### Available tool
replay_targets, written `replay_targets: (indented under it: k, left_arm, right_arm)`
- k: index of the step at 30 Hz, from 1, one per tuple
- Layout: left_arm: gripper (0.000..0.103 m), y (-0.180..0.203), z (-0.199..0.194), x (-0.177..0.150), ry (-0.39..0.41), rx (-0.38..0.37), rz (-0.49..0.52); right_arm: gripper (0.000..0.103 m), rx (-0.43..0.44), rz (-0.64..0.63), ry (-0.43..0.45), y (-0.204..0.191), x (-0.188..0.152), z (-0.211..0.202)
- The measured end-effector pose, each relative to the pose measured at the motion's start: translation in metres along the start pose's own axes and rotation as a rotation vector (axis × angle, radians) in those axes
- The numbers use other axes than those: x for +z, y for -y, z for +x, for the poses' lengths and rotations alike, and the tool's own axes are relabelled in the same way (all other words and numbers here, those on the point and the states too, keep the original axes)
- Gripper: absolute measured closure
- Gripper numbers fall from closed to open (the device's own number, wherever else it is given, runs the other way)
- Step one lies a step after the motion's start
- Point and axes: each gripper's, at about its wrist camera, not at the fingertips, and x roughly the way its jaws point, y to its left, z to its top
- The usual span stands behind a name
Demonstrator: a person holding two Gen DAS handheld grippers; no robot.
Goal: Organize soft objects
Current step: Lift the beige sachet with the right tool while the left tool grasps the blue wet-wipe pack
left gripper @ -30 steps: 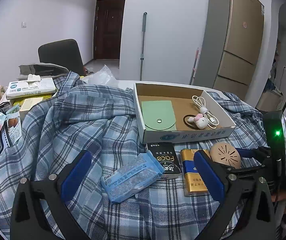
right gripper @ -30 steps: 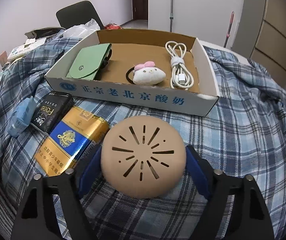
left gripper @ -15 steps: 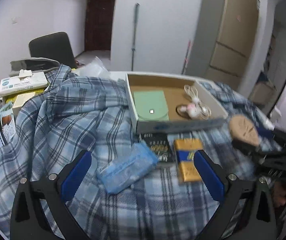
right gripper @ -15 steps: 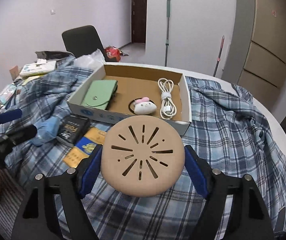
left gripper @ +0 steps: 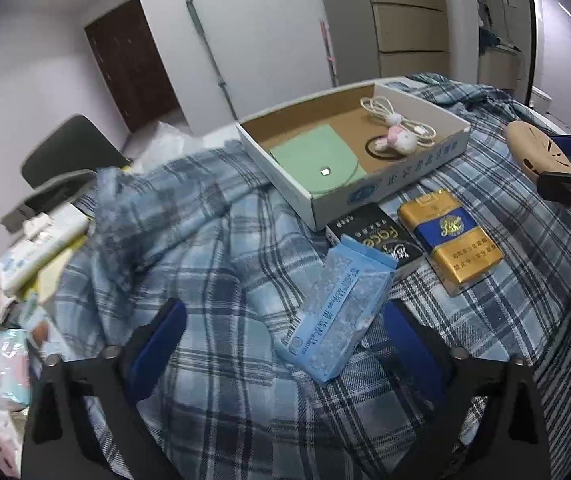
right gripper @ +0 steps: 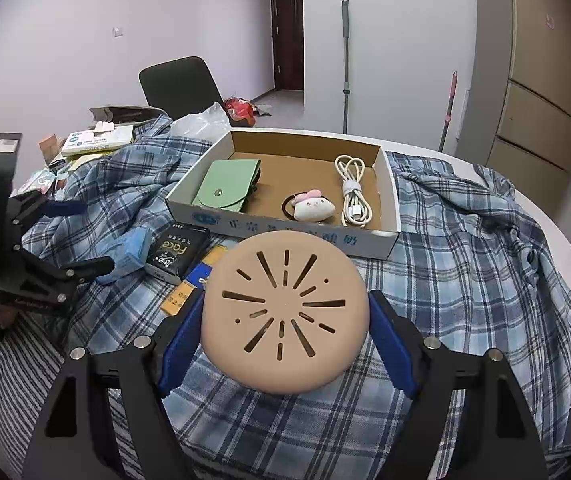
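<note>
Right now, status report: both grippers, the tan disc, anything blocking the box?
Right gripper shut on tan disc, held above the shirt. Left gripper open, closing slightly around blue tissue pack. Path to cardboard box clear.

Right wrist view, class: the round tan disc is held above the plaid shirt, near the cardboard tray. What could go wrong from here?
1. The right tool grips the tan disc only by its rim; it could slip out and fall.
2. The cardboard tray already holds a green pouch, a plush hair tie and a white cable; the disc may land on them.
3. The left tool, just closing slightly, straddles the blue tissue pack on the rumpled shirt and might pinch cloth.
</note>
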Motion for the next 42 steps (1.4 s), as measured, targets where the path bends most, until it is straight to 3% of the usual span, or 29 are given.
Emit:
replay_targets:
  k: [7,9,12,15,25,30,33,42]
  left_arm:
    - [0.017,-0.006,0.017,0.005,-0.055,-0.135,-0.034]
    - [0.024,-0.006,0.021,0.009,-0.067,-0.149,-0.041]
    - [0.040,-0.005,0.027,0.011,-0.086,-0.186,-0.047]
    - [0.063,-0.004,0.031,0.013,-0.088,-0.147,-0.074]
    - [0.067,-0.004,-0.004,0.023,0.013,-0.143,-0.123]
    - [0.067,0.003,-0.042,0.035,0.118,-0.050,-0.148]
    - [0.067,0.010,-0.069,0.047,0.207,0.044,-0.142]
    - [0.067,0.015,-0.113,0.098,0.328,0.061,-0.229]
  right_arm:
    - [0.025,0.000,0.021,-0.013,0.007,-0.004,0.003]
    - [0.025,0.002,0.028,-0.016,0.009,-0.005,0.005]
    - [0.025,0.000,0.032,-0.019,0.011,-0.006,0.006]
    - [0.025,-0.013,0.029,-0.013,0.012,-0.007,0.004]
    - [0.025,-0.028,0.042,0.007,0.017,-0.007,-0.006]
    - [0.025,-0.029,0.035,0.041,0.016,0.001,-0.017]
    - [0.025,-0.030,0.016,0.084,0.014,0.015,-0.029]
    - [0.025,-0.054,-0.045,0.295,0.002,0.077,-0.073]
